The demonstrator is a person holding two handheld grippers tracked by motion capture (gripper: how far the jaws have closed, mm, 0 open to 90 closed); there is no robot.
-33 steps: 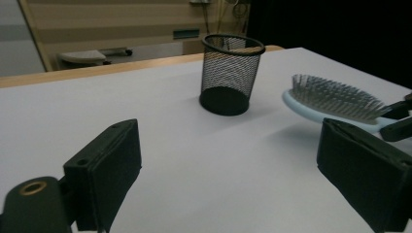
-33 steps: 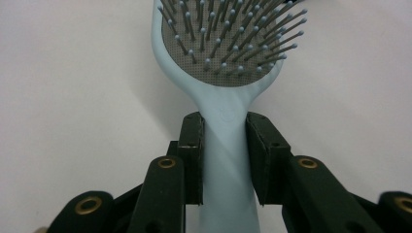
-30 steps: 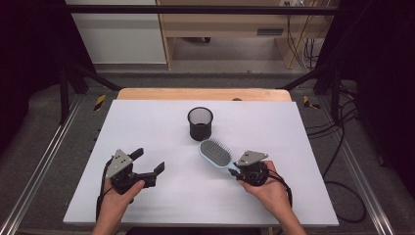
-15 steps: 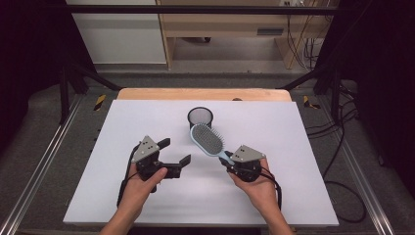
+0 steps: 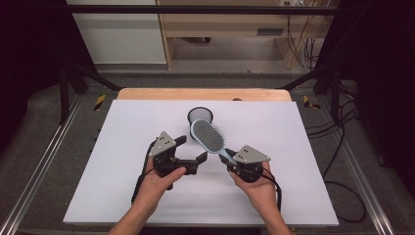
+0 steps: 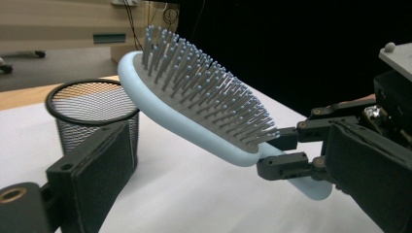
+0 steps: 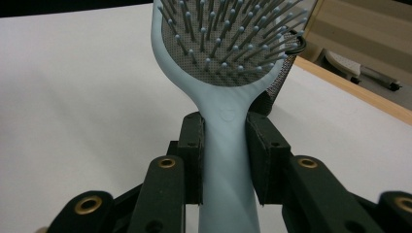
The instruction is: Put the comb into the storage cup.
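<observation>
Pale blue paddle hairbrush (image 5: 209, 137), grey cushion, blue-tipped bristles up, lifted above white desk (image 5: 122, 161) beside black mesh cup (image 5: 200, 116). Right tool (image 5: 231, 161) clamps its handle; left tool (image 5: 191, 149) spread wide, empty.

Hairbrush before the cup, between my grippers.
My right gripper (image 5: 229, 157) holds the hairbrush (image 5: 207, 136) above the table (image 5: 293, 147), mesh cup (image 5: 200, 115) just behind, left gripper (image 5: 192, 150) beside it.

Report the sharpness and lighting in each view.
High view: white table evenly lit, dark surroundings, slightly soft. Left gripper view: hairbrush bristles sharp, near jaw blurred, black backdrop. Right gripper view: brush handle crisp, mesh cup behind it soft.
</observation>
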